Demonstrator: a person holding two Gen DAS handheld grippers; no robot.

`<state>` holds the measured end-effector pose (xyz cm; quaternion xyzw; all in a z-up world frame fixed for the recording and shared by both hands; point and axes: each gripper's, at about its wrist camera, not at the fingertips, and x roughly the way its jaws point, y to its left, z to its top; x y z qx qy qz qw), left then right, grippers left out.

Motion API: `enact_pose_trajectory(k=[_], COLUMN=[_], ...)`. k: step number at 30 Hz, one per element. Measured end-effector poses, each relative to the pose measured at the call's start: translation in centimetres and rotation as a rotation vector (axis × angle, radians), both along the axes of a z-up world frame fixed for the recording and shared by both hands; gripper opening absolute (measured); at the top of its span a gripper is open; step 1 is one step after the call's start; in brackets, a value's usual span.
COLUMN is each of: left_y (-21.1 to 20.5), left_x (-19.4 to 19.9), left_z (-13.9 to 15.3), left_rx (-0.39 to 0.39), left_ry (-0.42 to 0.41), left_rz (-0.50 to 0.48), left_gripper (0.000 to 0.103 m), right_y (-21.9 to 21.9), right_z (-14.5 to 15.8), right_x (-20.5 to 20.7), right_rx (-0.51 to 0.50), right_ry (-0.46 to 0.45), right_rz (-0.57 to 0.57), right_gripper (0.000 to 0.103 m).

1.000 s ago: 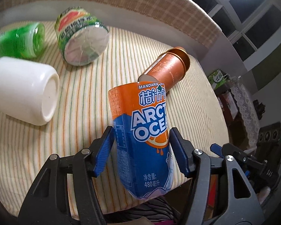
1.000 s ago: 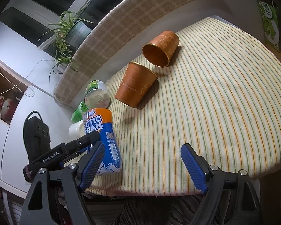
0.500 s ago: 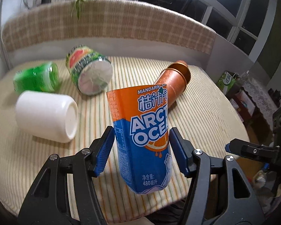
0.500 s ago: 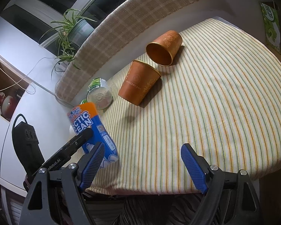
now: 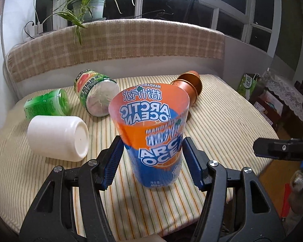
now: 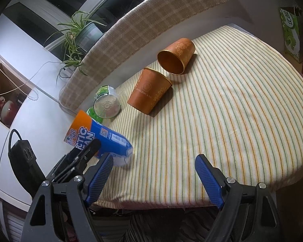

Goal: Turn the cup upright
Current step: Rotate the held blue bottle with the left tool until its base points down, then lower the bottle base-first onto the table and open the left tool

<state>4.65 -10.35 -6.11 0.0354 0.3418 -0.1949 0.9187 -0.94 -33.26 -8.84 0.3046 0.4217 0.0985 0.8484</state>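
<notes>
My left gripper [image 5: 152, 162] is shut on the orange and blue Arctic Ocean cup [image 5: 154, 139]. The cup is nearly upright, its open mouth up and tipped a little toward the camera, its base close to the striped tablecloth [image 5: 222, 133]. The right wrist view shows the same cup [image 6: 100, 139] held near the table's left front edge. My right gripper [image 6: 153, 176] is open and empty over the front edge of the table.
A white cup [image 5: 58, 138], a green cup [image 5: 47, 106] and a fruit-print cup [image 5: 97, 96] lie on their sides at the left. Two brown paper cups [image 6: 151, 93] [image 6: 176, 56] lie on their sides at the back. A checked cushion [image 5: 119, 44] runs behind the table.
My left gripper has turned the Arctic Ocean cup from tilted to nearly upright, so its open mouth now shows, and lowered it toward the cloth. The right gripper has hardly moved.
</notes>
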Motion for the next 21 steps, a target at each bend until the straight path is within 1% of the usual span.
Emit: enact_pose_trajectory(k=[12,21], left_y=[-0.6,-0.7], left_x=[-1.6,-1.9], left_z=[-0.3,-0.6], left_rx=[0.017,0.007], left_ry=[-0.005,0.031], left_rz=[-0.052,-0.082], left_gripper=[0.062,0.062], right_y=[0.1,0.2], right_z=[-0.3,-0.3], right_x=[-0.2,-0.3], right_rx=[0.002,0.0], right_ry=[0.002,0.0], right_rz=[0.005,0.011], right_gripper=[0.086,0.086])
